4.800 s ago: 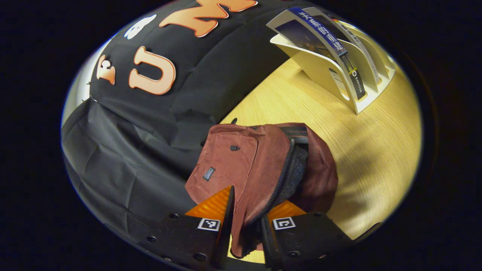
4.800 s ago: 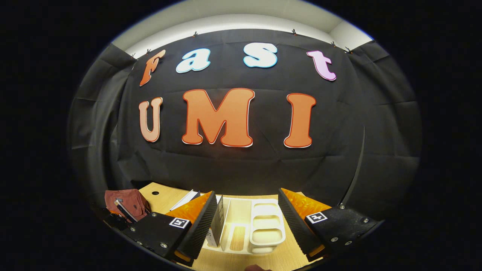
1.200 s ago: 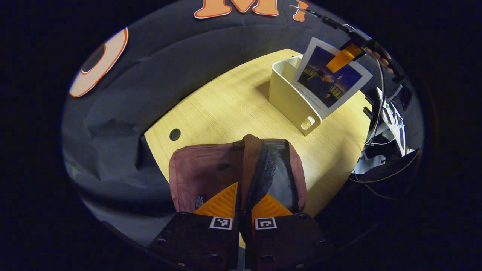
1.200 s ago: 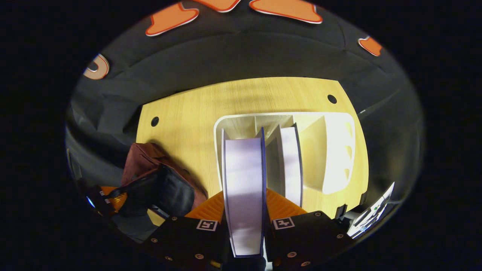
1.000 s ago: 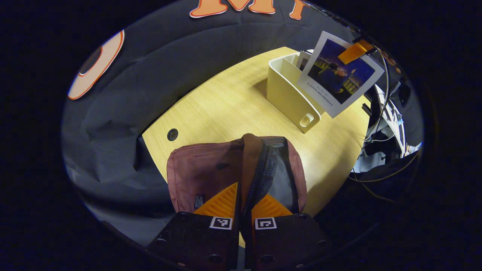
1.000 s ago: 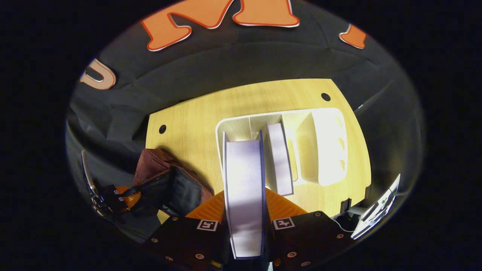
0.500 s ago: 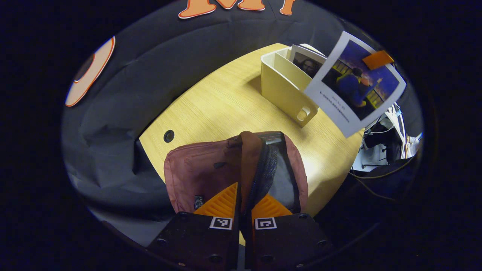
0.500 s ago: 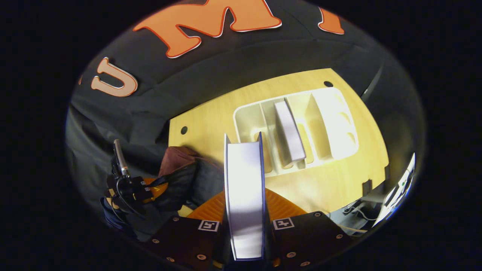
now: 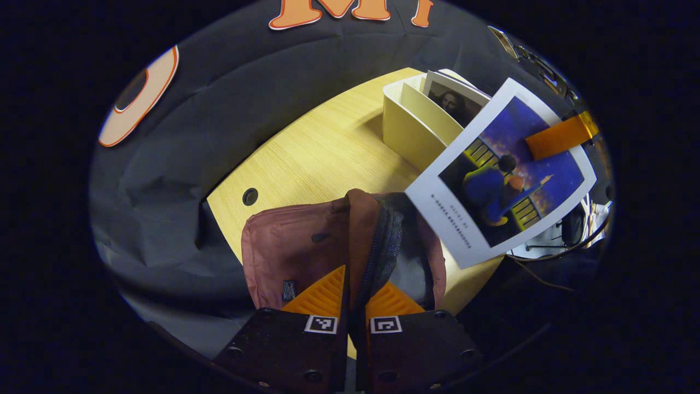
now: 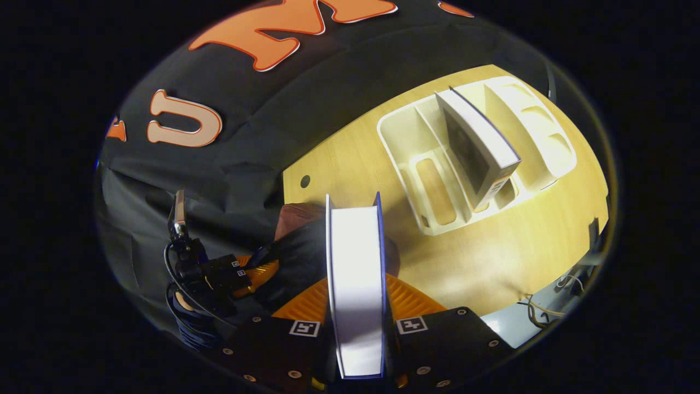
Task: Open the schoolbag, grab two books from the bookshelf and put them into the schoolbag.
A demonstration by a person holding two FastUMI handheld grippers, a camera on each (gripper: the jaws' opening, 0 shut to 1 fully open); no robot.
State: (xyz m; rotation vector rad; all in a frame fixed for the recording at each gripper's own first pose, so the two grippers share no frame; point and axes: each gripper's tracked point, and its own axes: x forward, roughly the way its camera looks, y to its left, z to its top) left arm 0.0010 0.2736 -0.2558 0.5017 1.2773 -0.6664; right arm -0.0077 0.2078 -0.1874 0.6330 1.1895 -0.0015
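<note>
The left gripper (image 9: 355,284) is closed on the bag (image 9: 295,251), its fingers pinching the zipper-edged flap of the mouth and holding it up, so the opening lies just ahead and to the right of its tips. The right gripper (image 10: 356,298) is clamped on a book (image 10: 355,284), gripped across its thickness near one end, with the page edge facing the camera and the rest of the book reaching forward from the fingers. In the left gripper view that book (image 9: 500,175) hangs tilted, its lower corner over the far rim of the opening. In the right gripper view the bag (image 10: 301,246) sits just ahead and to the left of the fingers, partly behind the book. The second book (image 10: 476,148) leans in a middle slot of the shelf (image 10: 437,219), well ahead and to the right of the right gripper. I judge the held book stiff and fairly light, though gripped at one end it could swing or slip if tipped fast; a firm hold across the covers suits it. The bag is soft cloth and will sag shut without the flap held, so the hem by the zipper is the sensible place to pinch. The inside of the bag is dark and hard to read, so its depth and any contents are unclear. The book hides the contact faces of the right fingers and much of the bag's mouth. The near end of the shelf is hidden behind the book in the left gripper view.
</note>
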